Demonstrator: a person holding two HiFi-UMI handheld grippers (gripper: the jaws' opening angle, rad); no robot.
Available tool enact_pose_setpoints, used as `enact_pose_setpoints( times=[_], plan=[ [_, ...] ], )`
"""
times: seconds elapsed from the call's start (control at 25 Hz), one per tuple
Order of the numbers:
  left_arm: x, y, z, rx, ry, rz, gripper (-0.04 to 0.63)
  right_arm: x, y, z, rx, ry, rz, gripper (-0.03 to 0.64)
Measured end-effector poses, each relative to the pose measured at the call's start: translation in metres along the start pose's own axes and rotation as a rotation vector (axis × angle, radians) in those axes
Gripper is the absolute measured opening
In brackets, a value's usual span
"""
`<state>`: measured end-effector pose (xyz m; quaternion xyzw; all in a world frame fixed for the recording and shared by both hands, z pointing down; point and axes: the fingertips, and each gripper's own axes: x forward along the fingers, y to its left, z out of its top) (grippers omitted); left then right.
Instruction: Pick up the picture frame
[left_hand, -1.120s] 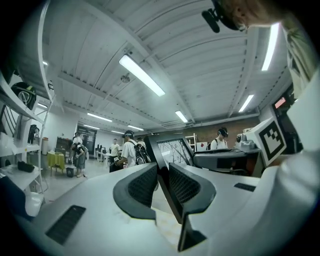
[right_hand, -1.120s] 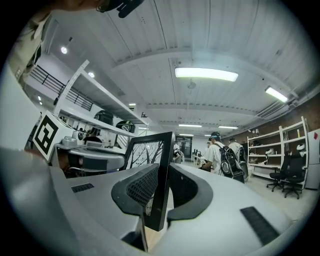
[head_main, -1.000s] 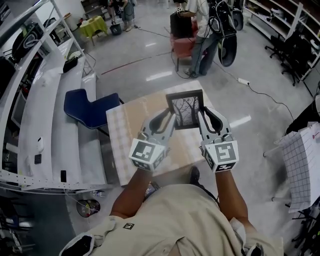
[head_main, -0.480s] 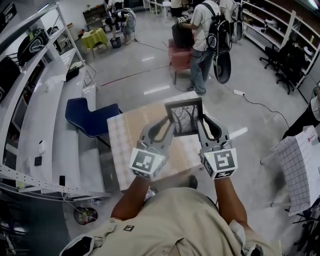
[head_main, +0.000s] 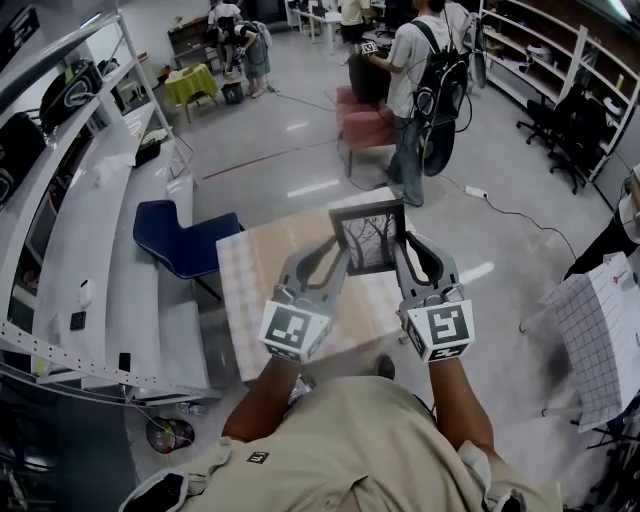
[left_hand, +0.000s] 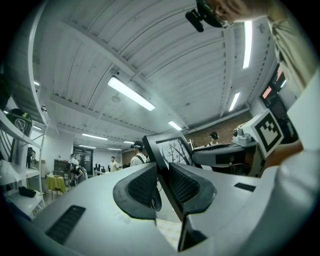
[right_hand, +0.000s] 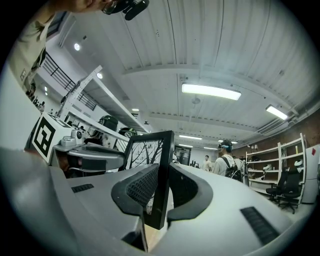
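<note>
The picture frame (head_main: 368, 238) is black with a bare-tree print and is held upright above the wooden table (head_main: 290, 235). My left gripper (head_main: 340, 252) is shut on its left edge and my right gripper (head_main: 399, 247) is shut on its right edge. In the left gripper view the frame (left_hand: 172, 150) rises tilted from between the ribbed pads of the left gripper (left_hand: 161, 186). In the right gripper view the frame (right_hand: 150, 150) stands edge-on in the right gripper (right_hand: 162, 187), its lower corner below the pads.
A checked cloth (head_main: 245, 290) covers the table's left part. A blue chair (head_main: 180, 225) and white shelving (head_main: 90, 230) stand to the left. A person with a backpack (head_main: 425, 80) and a red chair (head_main: 365, 120) are beyond the table. A power strip (head_main: 477, 190) lies on the floor.
Both grippers keep their hold on the frame. The head view has tilted up a little, and the person with the backpack has shifted right and farther away.
</note>
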<state>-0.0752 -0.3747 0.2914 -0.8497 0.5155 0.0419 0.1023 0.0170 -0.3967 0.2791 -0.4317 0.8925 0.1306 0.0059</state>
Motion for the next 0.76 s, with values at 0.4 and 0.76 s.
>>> enact_pose_setpoints(
  times=[0.4, 0.76],
  plan=[
    [-0.0047, -0.0035, 0.0016, -0.002, 0.001, 0.002, 0.075, -0.0052, 0.0031, 0.0024, 0.002, -0.003, -0.001, 0.074],
    [-0.0043, -0.0059, 0.0007, 0.006, 0.000, 0.002, 0.075, -0.0072, 0.0016, 0.0008, 0.001, 0.001, -0.004, 0.074]
  ],
)
